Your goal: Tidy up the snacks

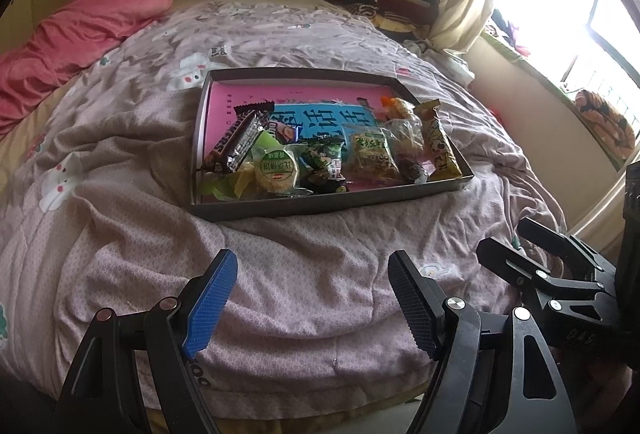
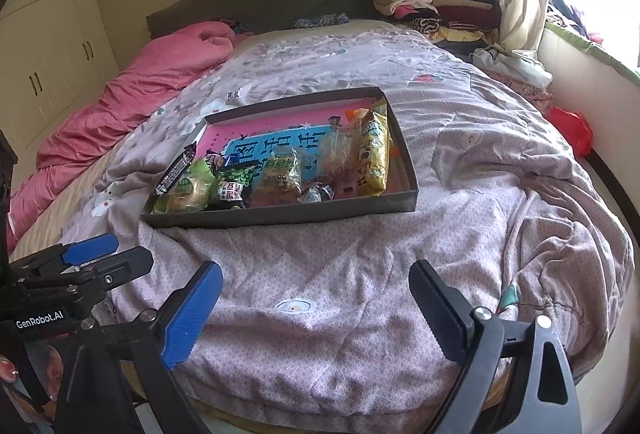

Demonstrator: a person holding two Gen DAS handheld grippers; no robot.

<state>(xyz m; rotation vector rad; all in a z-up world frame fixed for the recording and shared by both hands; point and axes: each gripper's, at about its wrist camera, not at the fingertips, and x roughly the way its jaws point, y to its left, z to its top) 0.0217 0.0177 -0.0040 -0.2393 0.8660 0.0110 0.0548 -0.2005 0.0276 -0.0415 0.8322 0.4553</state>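
Grey tray (image 1: 320,208): one (snacks heaped, uncountable) | left gripper (image 1: 312,304): agape, empty | right gripper (image 2: 316,308): agape, empty

Here's the left hand-held gripper (image 1: 312,298): black angular arms, one finger faced with a bright blue ribbed pad (image 1: 212,304), the other with a dark navy, near-black one, round metal pivot pins at the joints, copper-toned on one side and silver on the other. The right hand-held gripper (image 2: 316,314) has the same build, blue pad against black. White "GenRobot.AI" lettering (image 2: 39,322) sits on a black body, and pink-painted fingernails (image 2: 9,371) peek in below.
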